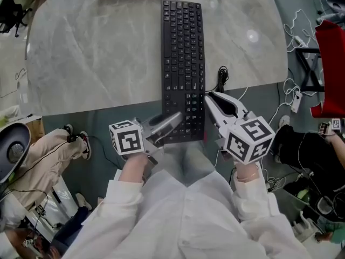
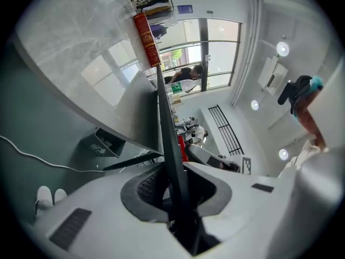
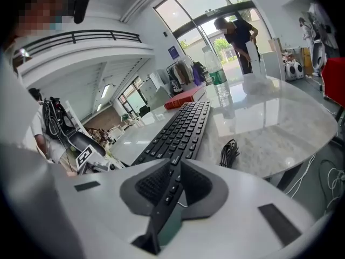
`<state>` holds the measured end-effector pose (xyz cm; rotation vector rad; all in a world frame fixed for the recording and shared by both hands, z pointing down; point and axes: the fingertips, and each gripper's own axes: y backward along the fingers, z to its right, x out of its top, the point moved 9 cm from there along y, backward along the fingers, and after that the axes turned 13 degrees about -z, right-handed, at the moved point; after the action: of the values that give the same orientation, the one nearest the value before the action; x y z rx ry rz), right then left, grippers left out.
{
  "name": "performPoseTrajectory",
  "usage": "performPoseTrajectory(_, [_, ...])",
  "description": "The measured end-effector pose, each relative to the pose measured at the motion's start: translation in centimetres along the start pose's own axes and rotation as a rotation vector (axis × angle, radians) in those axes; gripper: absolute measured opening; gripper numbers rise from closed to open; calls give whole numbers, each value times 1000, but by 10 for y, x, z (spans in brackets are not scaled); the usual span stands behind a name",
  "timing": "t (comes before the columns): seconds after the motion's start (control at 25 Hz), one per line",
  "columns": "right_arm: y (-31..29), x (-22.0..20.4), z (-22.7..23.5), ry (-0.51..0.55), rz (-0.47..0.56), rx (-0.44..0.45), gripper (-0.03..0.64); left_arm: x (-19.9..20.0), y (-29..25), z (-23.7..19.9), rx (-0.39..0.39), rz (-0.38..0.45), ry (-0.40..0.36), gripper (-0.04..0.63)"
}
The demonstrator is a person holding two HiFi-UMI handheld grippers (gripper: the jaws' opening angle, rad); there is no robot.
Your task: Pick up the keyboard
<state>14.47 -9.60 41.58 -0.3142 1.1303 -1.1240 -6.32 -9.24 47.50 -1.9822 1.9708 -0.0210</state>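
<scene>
The left gripper (image 1: 166,125) lies rolled sideways; the right gripper (image 1: 209,99) slants down. Each is clamped on the keyboard's (image 1: 182,53) end, which overhangs the table's (image 1: 97,58) near edge.

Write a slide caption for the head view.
Left hand-held gripper and right hand-held gripper clamp the near end of a black keyboard overhanging a marble table.

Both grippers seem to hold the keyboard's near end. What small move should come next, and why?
Probably raise both together, kept level: the left gripper and right gripper are each shut on the near end of the keyboard, which overhangs the table, while most of it lies flat on the top.
</scene>
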Motion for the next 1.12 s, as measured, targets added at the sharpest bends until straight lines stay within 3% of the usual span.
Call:
performPoseTrajectory(0.16, [-4, 5, 8, -40, 20, 7, 45, 0, 0, -1, -47, 12, 21, 86])
performPoseTrajectory(0.28, [-10, 9, 13, -79, 13, 40, 129, 0, 1, -2, -75, 14, 34, 86])
performPoseTrajectory(0.6, [-18, 26, 25, -210, 43, 159, 224, 3, 5, 5, -90, 3, 51, 86])
performPoseTrajectory(0.8, [-30, 30, 31, -231, -30, 225, 247, 4, 5, 8, -125, 4, 77, 86])
performPoseTrajectory(1.12, [-41, 43, 45, -318, -44, 312, 258, 10, 9, 8, -163, -18, 90, 87])
